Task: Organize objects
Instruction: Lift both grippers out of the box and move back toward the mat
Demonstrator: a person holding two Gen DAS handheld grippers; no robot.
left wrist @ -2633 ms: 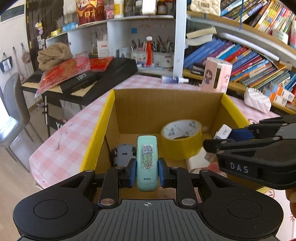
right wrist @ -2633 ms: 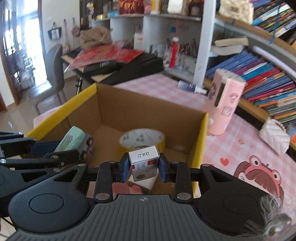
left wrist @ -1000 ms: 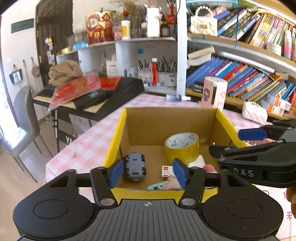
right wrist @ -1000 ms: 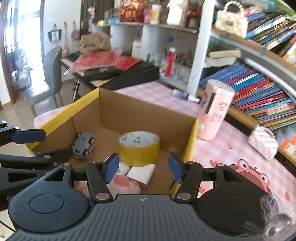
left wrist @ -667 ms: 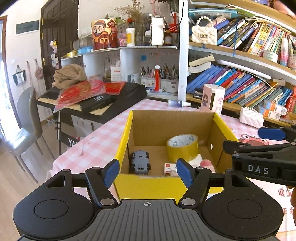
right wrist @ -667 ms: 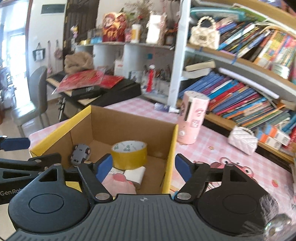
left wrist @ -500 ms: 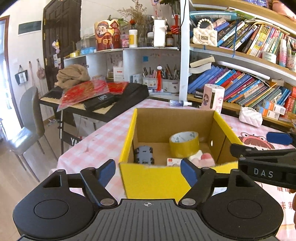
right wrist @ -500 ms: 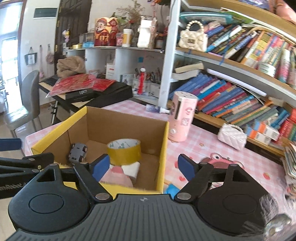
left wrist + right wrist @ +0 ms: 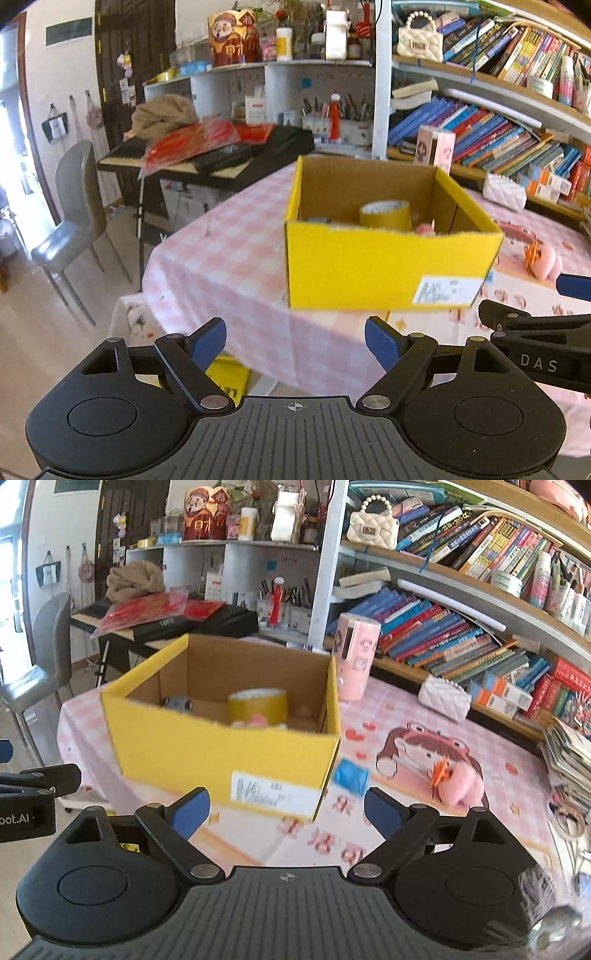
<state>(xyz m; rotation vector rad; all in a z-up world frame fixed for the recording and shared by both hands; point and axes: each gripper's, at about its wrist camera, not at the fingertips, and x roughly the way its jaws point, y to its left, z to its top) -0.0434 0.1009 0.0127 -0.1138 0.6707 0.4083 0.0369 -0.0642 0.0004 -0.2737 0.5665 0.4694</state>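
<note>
A yellow cardboard box (image 9: 384, 269) stands on the pink checked table (image 9: 229, 258); it also shows in the right wrist view (image 9: 207, 753). Inside it I see a yellow tape roll (image 9: 385, 214), a grey toy car (image 9: 178, 702) and a pink soft thing (image 9: 255, 720). My left gripper (image 9: 295, 341) is open and empty, well back from the box. My right gripper (image 9: 286, 810) is open and empty, also back from it. A blue roll (image 9: 351, 776) and a pink plush toy (image 9: 460, 782) lie on the table right of the box.
A pink cylinder (image 9: 356, 656) and a white quilted purse (image 9: 445, 698) stand behind the box. Bookshelves (image 9: 461, 627) line the back. A keyboard (image 9: 207, 158) and a grey chair (image 9: 70, 229) are at the left. The table edge (image 9: 177, 314) is near my left gripper.
Both grippers let go of the teal item and the staples box inside the box, opened wide and pulled back and away from it.
</note>
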